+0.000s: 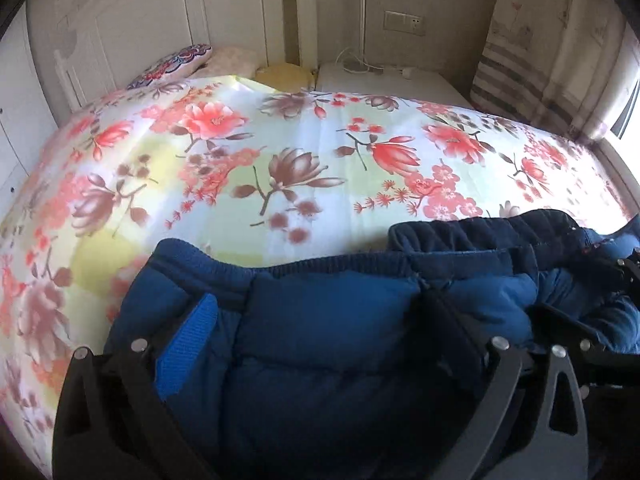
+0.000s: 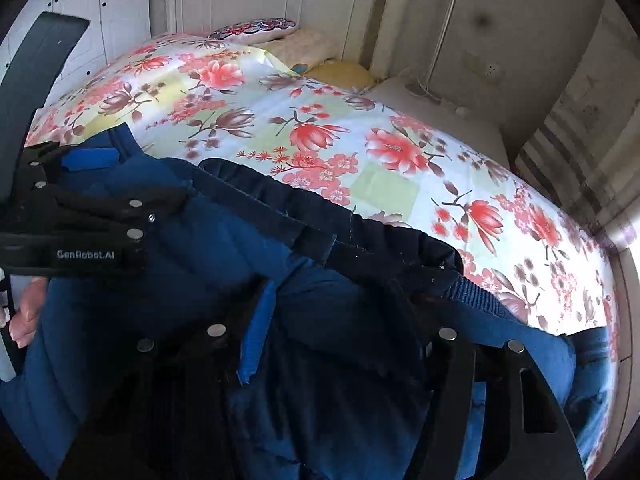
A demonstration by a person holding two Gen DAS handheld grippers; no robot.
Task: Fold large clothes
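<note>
Jacket (image 1: 332,344) laid crosswise on bed (image 1: 280,152), ribbed hem toward headboard. Left gripper (image 1: 316,320) fingers spread wide, jacket between, ungripped. Right gripper (image 2: 340,320) fingers half open, grip unclear.

We look along our left gripper (image 1: 320,312), its jaws spread wide over a padded blue jacket (image 1: 328,340) that fills the frame from four to eight o'clock; the blue-padded finger (image 1: 188,344) sits at seven o'clock and the black one (image 1: 452,328) at five, with no clear pinch on the cloth. The jacket's dark ribbed hem (image 1: 480,232) runs out to three o'clock, where our right gripper (image 1: 624,276) shows at the edge. Beyond lies a floral bedspread (image 1: 280,152), with pillows (image 1: 176,64) at eleven o'clock against a white headboard (image 1: 160,12) and a striped curtain (image 1: 532,80) at two.
</note>
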